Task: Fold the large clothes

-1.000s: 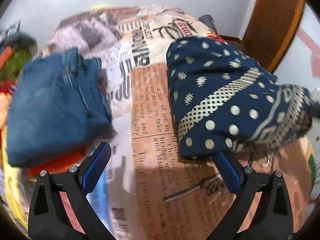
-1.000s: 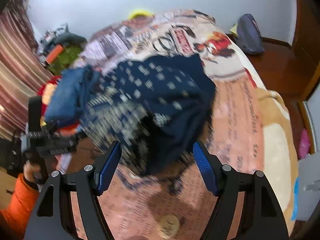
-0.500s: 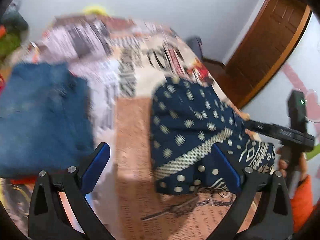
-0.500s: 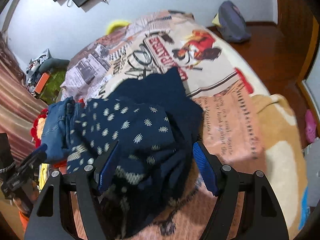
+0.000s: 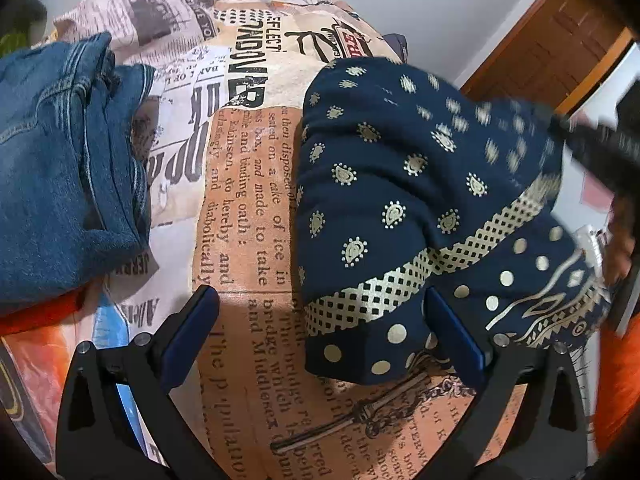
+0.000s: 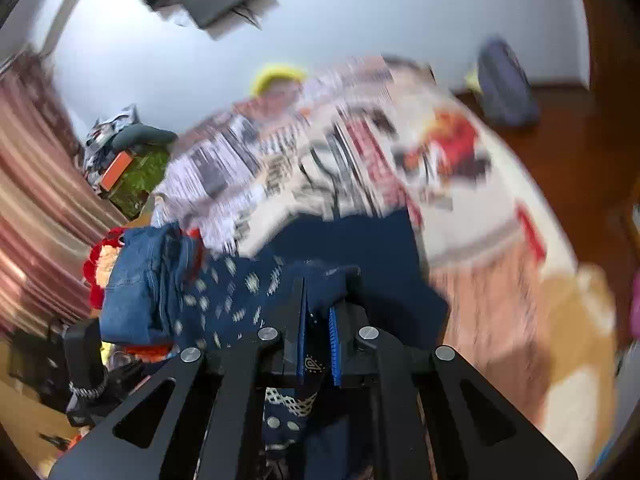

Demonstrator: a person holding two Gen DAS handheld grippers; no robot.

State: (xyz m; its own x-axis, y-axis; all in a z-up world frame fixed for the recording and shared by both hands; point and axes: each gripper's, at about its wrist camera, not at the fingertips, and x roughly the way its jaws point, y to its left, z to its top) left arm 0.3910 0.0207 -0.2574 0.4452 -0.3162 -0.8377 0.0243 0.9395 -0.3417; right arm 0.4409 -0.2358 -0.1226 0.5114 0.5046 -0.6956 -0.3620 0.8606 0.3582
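Observation:
A navy garment with cream paisley dots and a checked band [image 5: 400, 200] lies bunched on the newspaper-print bedspread [image 5: 248, 208]. My left gripper [image 5: 320, 332] is open, its fingers on either side of the garment's near corner, holding nothing. My right gripper [image 6: 318, 340] is shut on a fold of the same navy garment [image 6: 248, 296], which hangs down between its fingers. The right gripper's black body also shows blurred at the right edge of the left wrist view [image 5: 600, 148].
Folded blue jeans [image 5: 60, 184] lie on an orange item at the bed's left; they also show in the right wrist view [image 6: 136, 284]. A wooden door [image 5: 560, 52] stands on the right. A backpack [image 6: 504, 84] sits on the floor, and clutter [image 6: 128, 168] is by the striped curtain.
My right gripper has closed on the navy garment and is moving fast, blurring its view. My left gripper has dropped closer to the garment's near corner and stays open.

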